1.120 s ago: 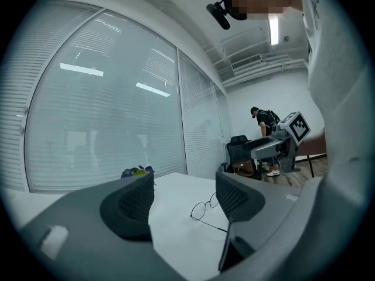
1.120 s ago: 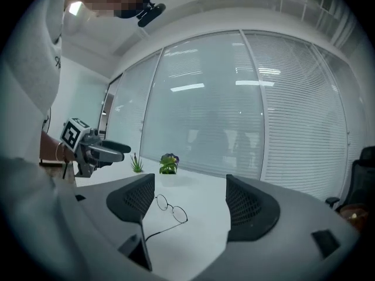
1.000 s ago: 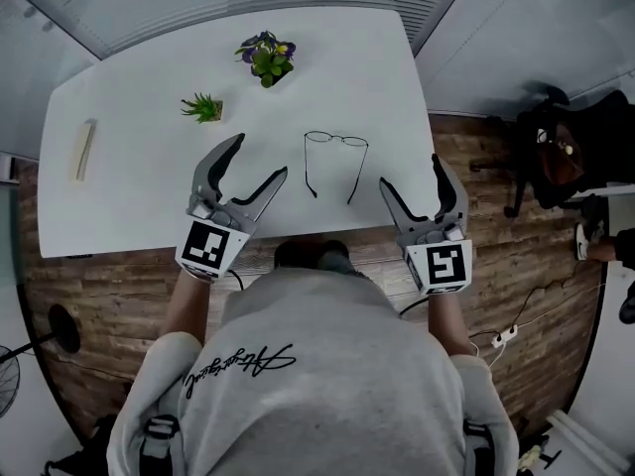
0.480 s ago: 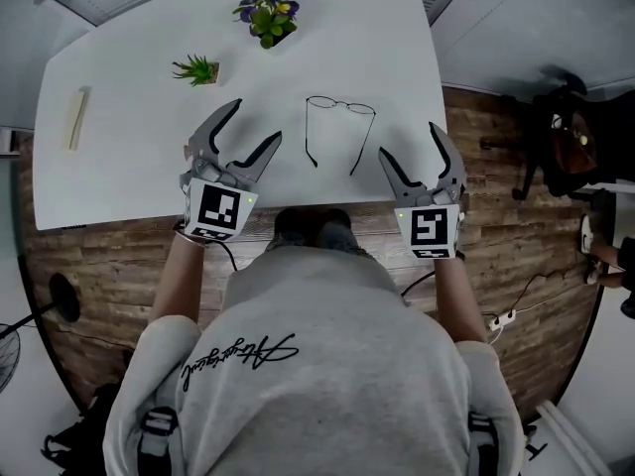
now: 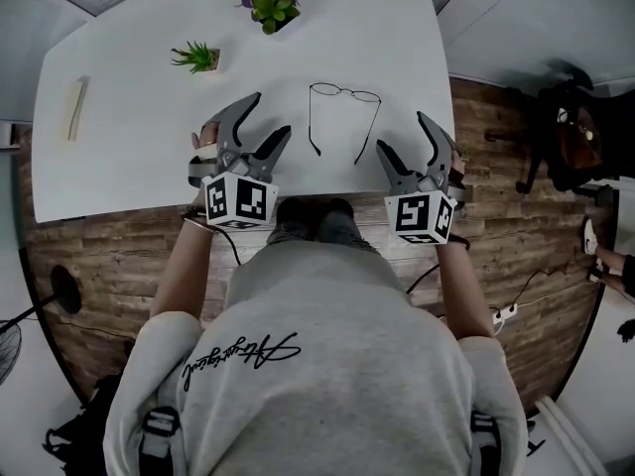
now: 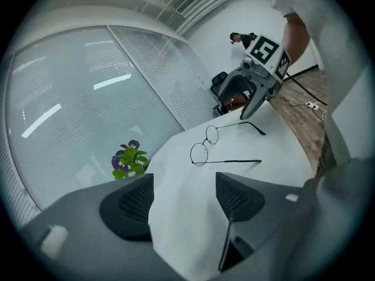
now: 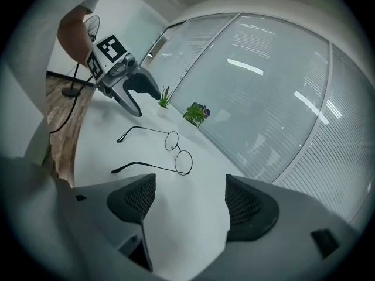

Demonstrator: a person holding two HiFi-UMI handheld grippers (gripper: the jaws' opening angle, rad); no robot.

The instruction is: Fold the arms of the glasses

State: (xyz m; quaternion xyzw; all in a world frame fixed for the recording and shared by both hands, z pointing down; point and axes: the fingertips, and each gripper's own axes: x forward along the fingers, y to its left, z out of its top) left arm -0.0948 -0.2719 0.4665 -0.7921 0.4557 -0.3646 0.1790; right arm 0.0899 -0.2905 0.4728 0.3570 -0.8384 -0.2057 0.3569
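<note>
Glasses point(image 5: 342, 117) lie on the white table point(image 5: 129, 167) near its front edge, lenses away from you, both arms swung out and pointing back at you. Your L gripper point(image 5: 270, 115) sits just left of them and your R gripper point(image 5: 402, 132) just right, neither touching. Both sets of jaws stand wide apart w/ nothing btwn them; each gripper view shows only bare tabletop in the gap, w/ the frame point(image 6: 217, 145) lying ahead and off to one side. The step looks like the approach, so nothing's folded yet. The wire frame will likely skate on that smooth top, so don't shove an arm w/o bracing the front. I'd pin the frame lightly w/ one gripper at the lens rim or hinge, then use one jaw tip of the other to sweep the far arm inward, flat behind the lenses. Do one arm at a time and go easy on the pinch, since the wire probably bends. Keep pushes away from the table edge.
</note>
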